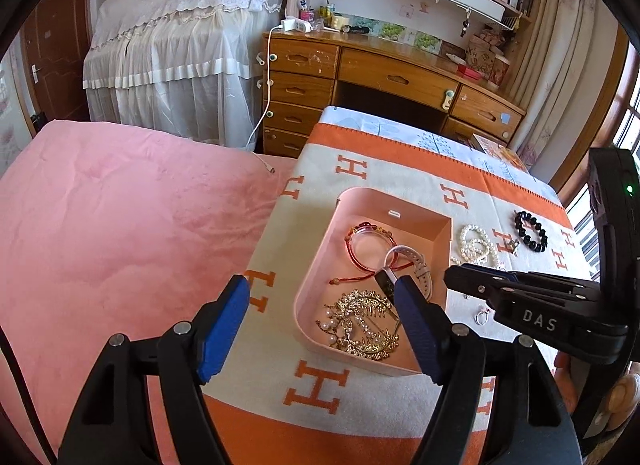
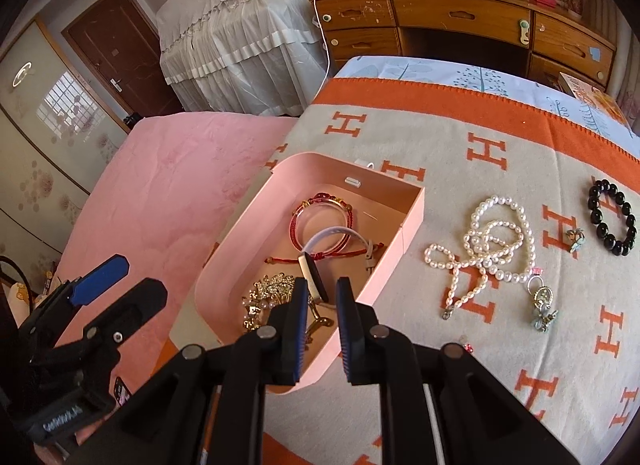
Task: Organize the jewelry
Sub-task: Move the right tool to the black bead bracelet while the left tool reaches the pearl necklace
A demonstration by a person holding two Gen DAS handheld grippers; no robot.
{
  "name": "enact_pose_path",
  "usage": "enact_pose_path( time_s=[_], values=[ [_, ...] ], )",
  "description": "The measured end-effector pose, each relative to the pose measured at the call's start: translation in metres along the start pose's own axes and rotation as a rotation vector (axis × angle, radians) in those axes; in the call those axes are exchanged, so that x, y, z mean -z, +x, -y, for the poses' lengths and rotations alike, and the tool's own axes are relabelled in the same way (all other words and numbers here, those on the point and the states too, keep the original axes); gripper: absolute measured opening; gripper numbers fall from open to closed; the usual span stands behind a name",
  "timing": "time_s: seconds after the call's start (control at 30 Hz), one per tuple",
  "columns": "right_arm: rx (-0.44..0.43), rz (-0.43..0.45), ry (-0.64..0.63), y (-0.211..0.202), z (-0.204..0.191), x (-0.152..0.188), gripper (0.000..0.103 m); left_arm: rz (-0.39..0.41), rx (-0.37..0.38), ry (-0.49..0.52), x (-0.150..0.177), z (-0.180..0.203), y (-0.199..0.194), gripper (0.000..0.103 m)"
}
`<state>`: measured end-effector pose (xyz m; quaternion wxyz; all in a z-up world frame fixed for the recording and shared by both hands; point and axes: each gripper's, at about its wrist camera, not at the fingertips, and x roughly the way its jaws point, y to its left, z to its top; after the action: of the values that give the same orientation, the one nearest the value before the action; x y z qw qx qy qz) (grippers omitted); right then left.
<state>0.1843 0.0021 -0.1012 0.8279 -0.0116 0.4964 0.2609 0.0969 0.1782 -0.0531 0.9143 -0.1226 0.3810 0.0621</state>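
Jewelry lies in two groups on the orange-and-cream blanket (image 2: 500, 137): four pieces inside the pink tray (image 2: 404, 241) and the rest loose on the cloth to its right. Nearest in the tray is one gold ornate hairpiece (image 1: 366, 323) with small pearls, then one white-strapped watch (image 2: 320, 261) whose dark face stands on edge, one red cord bracelet (image 2: 316, 253) and, farthest in, one clear bangle (image 1: 370, 243) trimmed in red and gold. The right gripper (image 2: 322, 329) hangs low over the tray's near edge, angled down toward the watch, its blue-padded fingers (image 2: 300, 325) set a narrow gap apart and holding nothing; the watch face shows just beyond their tips, apart from them. The left gripper (image 1: 320, 323) sits at the tray's left side, its fingers (image 1: 224, 325) spread wide and empty, one over the blanket's edge and the other over the tray's right wall. Outside the tray, close in, lie one small ring (image 1: 481, 316) and one tiny red piece (image 2: 467, 347). Beyond them one long pearl necklace (image 2: 492, 249) is looped on the cloth, with one silver pendant (image 2: 542, 305) at its near end. Farther right rest one small charm (image 2: 575, 239) and one black bead bracelet (image 2: 612, 217). Past the blanket stand a wooden desk (image 2: 460, 17) and a lace-draped piece of furniture (image 2: 240, 33).
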Motion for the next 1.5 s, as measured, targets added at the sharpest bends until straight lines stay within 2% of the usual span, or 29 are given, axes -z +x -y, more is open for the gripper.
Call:
enact_pose_path(
  time_s=[0.13, 0.3, 0.57, 0.77, 0.97, 1.13, 1.33, 1.5],
  values=[
    [-0.019, 0.037, 0.017, -0.018, 0.005, 0.002, 0.014, 0.015, -0.014, -0.038, -0.002, -0.009, -0.008, 0.073],
    [-0.027, 0.07, 0.027, -0.039, 0.017, 0.007, 0.014, -0.005, -0.02, -0.048, 0.004, -0.006, -0.009, 0.073],
    [0.043, 0.094, 0.052, -0.077, 0.054, 0.012, 0.014, -0.077, -0.013, -0.011, 0.019, 0.019, 0.0, 0.073],
    [0.118, 0.144, 0.105, -0.114, 0.098, 0.006, 0.014, -0.088, -0.012, 0.067, 0.016, 0.055, 0.001, 0.073],
    [0.17, 0.16, 0.16, -0.141, 0.141, -0.002, 0.014, -0.089, 0.02, 0.163, -0.001, 0.099, 0.0, 0.073],
    [0.197, 0.164, 0.187, -0.156, 0.169, -0.009, 0.014, -0.148, 0.067, 0.22, -0.017, 0.135, 0.016, 0.073],
    [0.224, 0.153, 0.22, -0.158, 0.201, -0.021, 0.014, -0.245, 0.108, 0.259, -0.033, 0.172, 0.048, 0.073],
    [0.236, 0.108, 0.261, -0.137, 0.233, -0.029, 0.015, -0.285, 0.095, 0.28, -0.054, 0.196, 0.081, 0.073]
  ],
)
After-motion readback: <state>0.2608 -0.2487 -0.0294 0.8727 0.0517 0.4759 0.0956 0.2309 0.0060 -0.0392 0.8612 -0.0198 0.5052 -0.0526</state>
